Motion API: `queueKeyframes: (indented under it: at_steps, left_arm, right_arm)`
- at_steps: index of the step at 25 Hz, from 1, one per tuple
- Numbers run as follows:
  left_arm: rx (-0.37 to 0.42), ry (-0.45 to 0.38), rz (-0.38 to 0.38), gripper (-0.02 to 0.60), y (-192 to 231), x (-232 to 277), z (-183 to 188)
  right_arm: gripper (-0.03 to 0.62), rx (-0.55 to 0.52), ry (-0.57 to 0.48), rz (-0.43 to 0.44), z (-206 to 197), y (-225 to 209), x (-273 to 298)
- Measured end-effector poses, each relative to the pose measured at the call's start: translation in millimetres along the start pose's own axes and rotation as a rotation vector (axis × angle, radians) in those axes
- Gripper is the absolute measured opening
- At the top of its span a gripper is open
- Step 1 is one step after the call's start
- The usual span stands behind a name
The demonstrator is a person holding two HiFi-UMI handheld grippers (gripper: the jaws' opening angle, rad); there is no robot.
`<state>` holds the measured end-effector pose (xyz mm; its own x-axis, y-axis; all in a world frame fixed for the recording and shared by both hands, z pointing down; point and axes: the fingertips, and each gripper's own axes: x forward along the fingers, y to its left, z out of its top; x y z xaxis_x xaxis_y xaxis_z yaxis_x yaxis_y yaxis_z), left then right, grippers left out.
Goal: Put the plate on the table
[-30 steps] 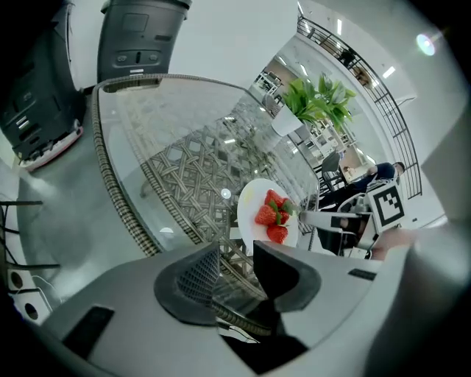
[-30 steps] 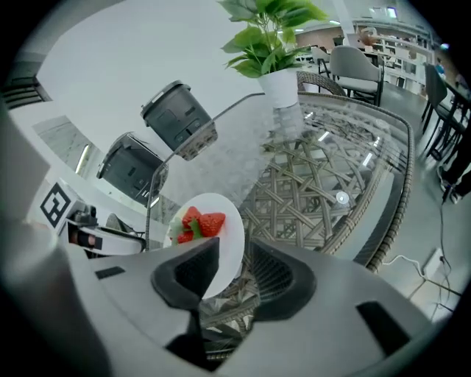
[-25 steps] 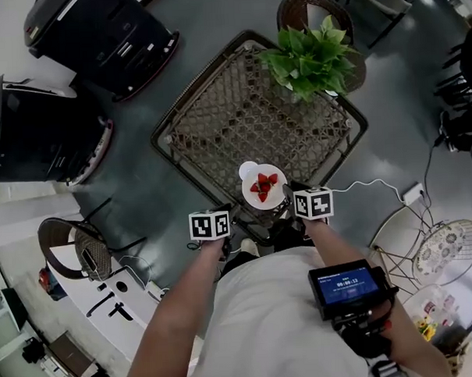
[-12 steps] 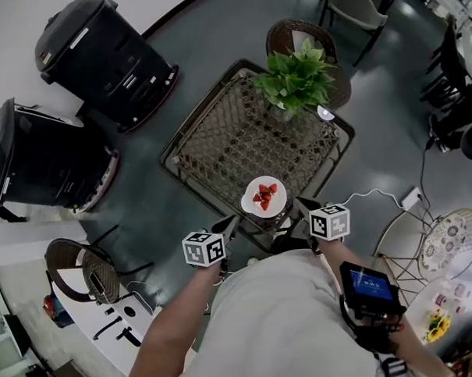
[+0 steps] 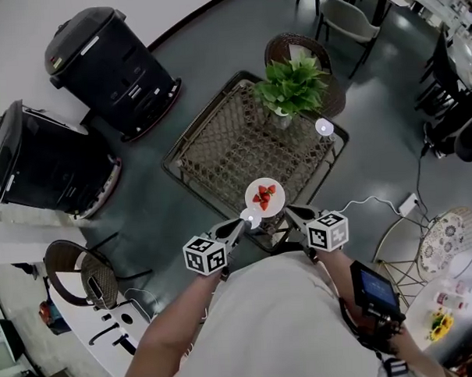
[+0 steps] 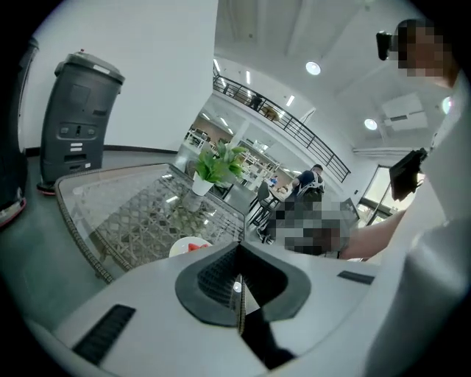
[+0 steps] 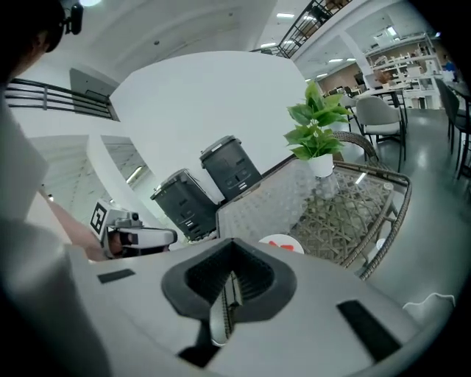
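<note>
A white plate [image 5: 264,197] with red strawberry pieces rests on the glass-topped wicker table [image 5: 219,149], close to its near edge. My left gripper [image 5: 240,220] is just short of that edge, to the plate's near left, shut with nothing in it. My right gripper [image 5: 291,213] is to the plate's near right, also shut and empty. Neither touches the plate. In the left gripper view the plate [image 6: 189,247] peeks over the shut left gripper [image 6: 238,289]. In the right gripper view the plate [image 7: 281,242] lies beyond the shut right gripper [image 7: 227,293].
A potted green plant [image 5: 292,86] stands on the table's far corner. Two dark bins [image 5: 109,63] [image 5: 47,157] stand on the floor to the left. A wicker chair [image 5: 296,47] sits behind the plant, another [image 5: 81,261] at lower left. A white cable and socket [image 5: 407,202] lie at right.
Both grippers have drawn back from the plate toward the person, and their jaws have gone from open to shut. The plate stays on the table. The head view has shifted.
</note>
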<state>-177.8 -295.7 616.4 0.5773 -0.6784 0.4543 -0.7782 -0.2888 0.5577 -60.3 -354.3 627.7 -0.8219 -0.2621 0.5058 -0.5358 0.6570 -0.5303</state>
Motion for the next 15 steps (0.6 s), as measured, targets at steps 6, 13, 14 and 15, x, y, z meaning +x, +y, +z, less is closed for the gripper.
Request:
queueKeyframes:
  at_steps: [6, 13, 14, 15]
  left_arm:
    - [0.044, -0.057, -0.012, 0.005, -12.6, -16.1, 8.4]
    - [0.079, -0.095, -0.013, 0.005, -29.2, -28.9, 6.6]
    - [0.088, -0.095, -0.012, 0.005, -30.3, -30.7, 5.7]
    - [0.096, -0.094, -0.011, 0.005, -31.3, -32.9, 5.2]
  right_arm:
    - [0.005, -0.029, -0.039, 0.023, 3.4, 19.8, -15.5]
    - [0.005, -0.079, -0.055, 0.022, -1.8, 32.9, -28.0]
    - [0.005, -0.089, -0.054, 0.023, -1.9, 35.6, -28.5]
    - [0.005, -0.097, -0.055, 0.022, -1.6, 38.9, -29.3]
